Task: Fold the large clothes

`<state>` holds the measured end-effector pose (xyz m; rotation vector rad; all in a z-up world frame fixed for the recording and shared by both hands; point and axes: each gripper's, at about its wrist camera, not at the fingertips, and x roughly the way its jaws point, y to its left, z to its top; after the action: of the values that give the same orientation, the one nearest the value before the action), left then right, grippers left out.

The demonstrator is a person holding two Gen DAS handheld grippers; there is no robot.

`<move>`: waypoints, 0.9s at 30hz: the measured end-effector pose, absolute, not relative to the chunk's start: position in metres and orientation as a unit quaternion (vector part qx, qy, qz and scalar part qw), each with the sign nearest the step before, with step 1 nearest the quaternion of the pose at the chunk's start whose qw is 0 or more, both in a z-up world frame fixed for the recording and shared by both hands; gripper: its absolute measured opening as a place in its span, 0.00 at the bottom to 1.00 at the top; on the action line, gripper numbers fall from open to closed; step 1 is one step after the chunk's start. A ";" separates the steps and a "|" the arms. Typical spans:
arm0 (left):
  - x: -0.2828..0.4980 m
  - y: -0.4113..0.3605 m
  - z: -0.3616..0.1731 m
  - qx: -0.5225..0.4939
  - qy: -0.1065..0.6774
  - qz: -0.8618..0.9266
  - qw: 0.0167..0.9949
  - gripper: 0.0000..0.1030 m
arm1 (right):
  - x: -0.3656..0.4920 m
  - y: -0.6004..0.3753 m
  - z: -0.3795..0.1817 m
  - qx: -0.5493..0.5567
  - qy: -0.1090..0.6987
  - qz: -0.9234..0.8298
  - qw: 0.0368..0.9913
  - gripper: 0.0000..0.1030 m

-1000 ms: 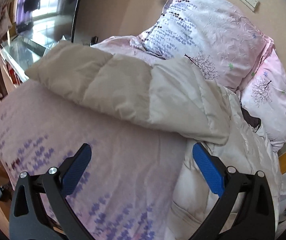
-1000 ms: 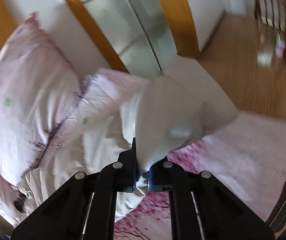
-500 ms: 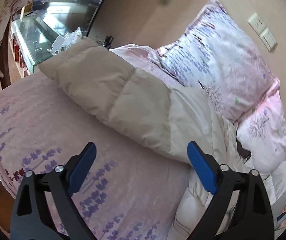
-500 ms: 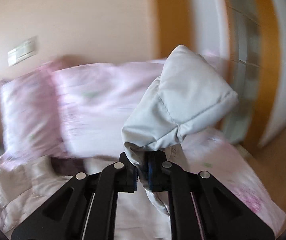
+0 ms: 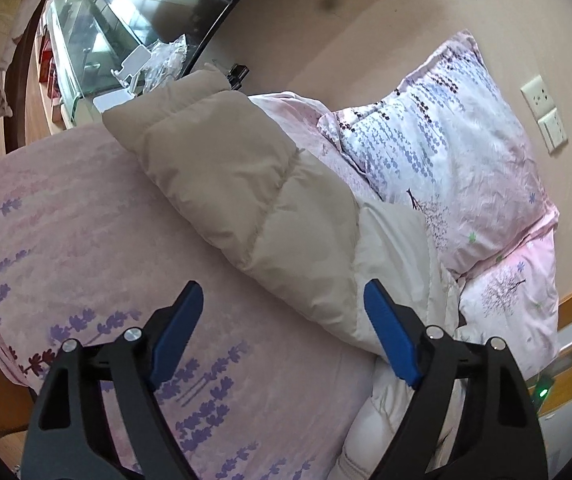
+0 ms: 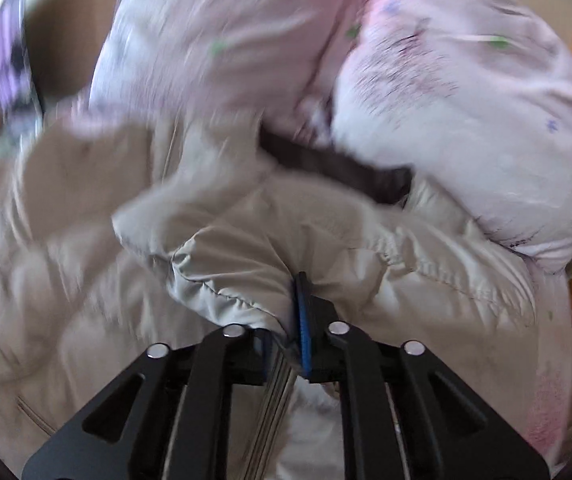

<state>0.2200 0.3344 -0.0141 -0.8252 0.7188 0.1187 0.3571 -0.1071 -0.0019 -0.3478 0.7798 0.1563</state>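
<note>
Your right arm has swept the far sleeve of the beige puffer jacket (image 6: 246, 264) across the bed (image 5: 86, 216): a second ago that wrist faced the wardrobe and floor, and now it looks down on the jacket's body with the pink pillows (image 6: 465, 120) just beyond. The jacket lies across the lavender-print bedspread, collar end against the pillows, and its other sleeve (image 5: 238, 184) stretches out flat toward the glass cabinet.

For the fold, this means one sleeve has been brought over the torso and looks ready to be laid down; the outstretched one is probably your next piece.

Your left tongs (image 5: 282, 332) have shifted a little and rolled, so the sleeve now runs diagonally above them. They are wide but closing, with only bedspread between the pads.

Your right tongs (image 6: 286, 336) are narrow and starting to open, the padded cuff fabric still pinched between the blue pads.
</note>
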 end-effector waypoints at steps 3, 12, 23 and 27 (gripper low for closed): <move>0.222 0.341 -0.017 -0.406 0.340 0.056 0.846 0.80 | 0.344 -0.095 -0.007 -0.216 0.405 0.087 0.884 0.63; 0.224 0.357 -0.022 -0.453 0.324 0.064 0.828 0.74 | 0.357 -0.102 0.035 -0.060 0.379 0.114 0.916 0.32; 0.233 0.381 -0.032 -0.494 0.309 0.104 0.806 0.56 | 0.373 -0.084 0.001 -0.072 0.433 0.122 0.890 0.41; 0.238 0.390 -0.040 -0.514 0.305 0.115 0.793 0.40 | 0.348 -0.121 0.030 -0.033 0.406 0.135 0.903 0.60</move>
<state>0.2382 0.3903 -0.0402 -1.1056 0.6563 0.2464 0.3478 -0.1214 0.0299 -0.0678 0.8397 0.2784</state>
